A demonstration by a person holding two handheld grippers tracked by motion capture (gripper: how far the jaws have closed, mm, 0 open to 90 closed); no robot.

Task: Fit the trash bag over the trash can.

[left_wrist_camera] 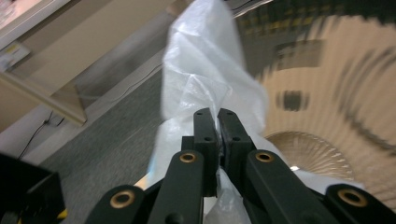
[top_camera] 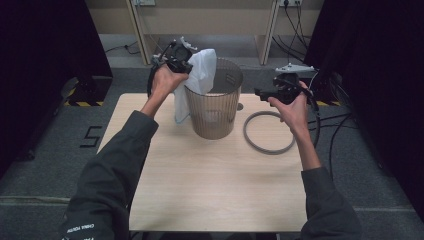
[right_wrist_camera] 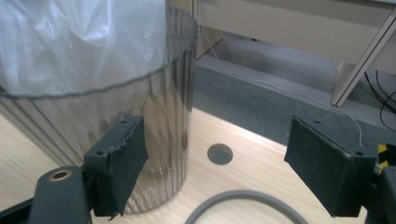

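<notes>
Left tongs (left_wrist_camera: 217, 114) clenched on white plastic bag (left_wrist_camera: 205, 70) at the rim of the ribbed bin (top_camera: 214, 107), bin standing on the surface (top_camera: 215, 185), right tongs (right_wrist_camera: 215, 163) released beside it, grey ring (top_camera: 268, 132) near bin

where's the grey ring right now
In the high view the grey ring lies flat on the table, right of the ribbed bin and just below the right gripper.
</notes>
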